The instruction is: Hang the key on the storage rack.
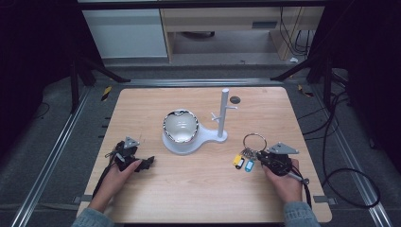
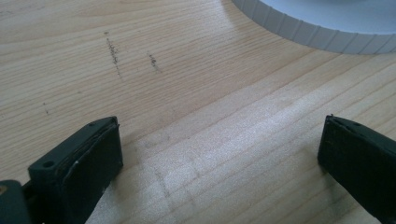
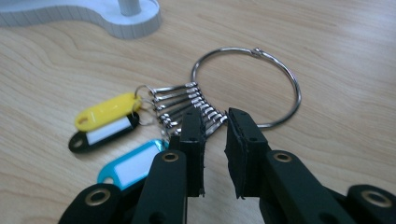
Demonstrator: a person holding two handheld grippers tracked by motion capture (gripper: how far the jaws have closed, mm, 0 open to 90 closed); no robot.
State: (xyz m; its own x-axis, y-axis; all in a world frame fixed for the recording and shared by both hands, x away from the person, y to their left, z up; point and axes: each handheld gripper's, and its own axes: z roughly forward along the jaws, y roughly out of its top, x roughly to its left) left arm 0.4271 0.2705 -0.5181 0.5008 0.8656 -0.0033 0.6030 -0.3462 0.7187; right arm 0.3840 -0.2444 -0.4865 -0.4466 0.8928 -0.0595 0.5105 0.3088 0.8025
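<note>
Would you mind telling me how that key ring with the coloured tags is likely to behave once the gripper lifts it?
The key ring is thin wire, so it will probably stay stiff and feel light. The tags hang on loose clips, so they will likely dangle and swing. The smooth metal may slip or pivot between the right gripper pads.

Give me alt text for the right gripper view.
The right gripper has its jaws nearly closed around the clips of a large metal key ring lying on the wooden table. Yellow, black and blue key tags fan out to the left.
</note>
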